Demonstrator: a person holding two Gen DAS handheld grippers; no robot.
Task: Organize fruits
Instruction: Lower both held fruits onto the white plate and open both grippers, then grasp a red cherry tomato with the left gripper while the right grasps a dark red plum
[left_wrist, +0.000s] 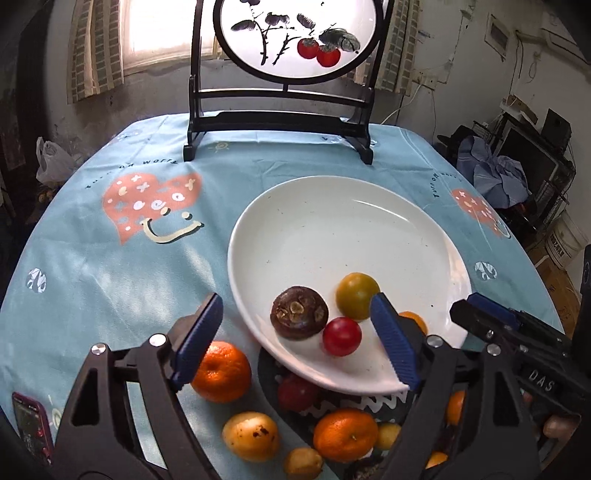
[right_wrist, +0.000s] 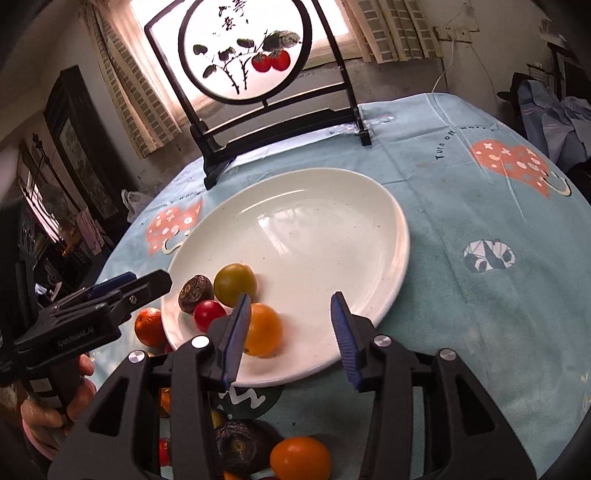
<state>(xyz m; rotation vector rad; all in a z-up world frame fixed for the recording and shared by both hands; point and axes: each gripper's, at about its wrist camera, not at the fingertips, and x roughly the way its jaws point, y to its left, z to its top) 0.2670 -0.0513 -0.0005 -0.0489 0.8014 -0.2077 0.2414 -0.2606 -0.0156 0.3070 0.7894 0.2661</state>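
Note:
A white oval plate (left_wrist: 332, 229) (right_wrist: 314, 229) lies on the blue tablecloth. On its near part sit a dark brown fruit (left_wrist: 299, 312) (right_wrist: 195, 293), a yellow-green fruit (left_wrist: 357, 301) (right_wrist: 235, 284), a small red fruit (left_wrist: 341, 336) (right_wrist: 208, 314) and an orange (right_wrist: 263, 329). My left gripper (left_wrist: 299, 343) is open and empty above the plate's near left rim. My right gripper (right_wrist: 291, 339) is open and empty, with the orange just beyond its left finger. The right gripper also shows in the left wrist view (left_wrist: 480, 314).
Loose fruit lies near the plate's front edge: oranges (left_wrist: 221, 371) (left_wrist: 345, 434), yellow fruits (left_wrist: 251, 435), a red one (left_wrist: 297, 391), a dark one (right_wrist: 236, 446). A black-framed round painted screen (left_wrist: 288, 37) stands at the table's far edge. A phone (left_wrist: 31, 424) lies front left.

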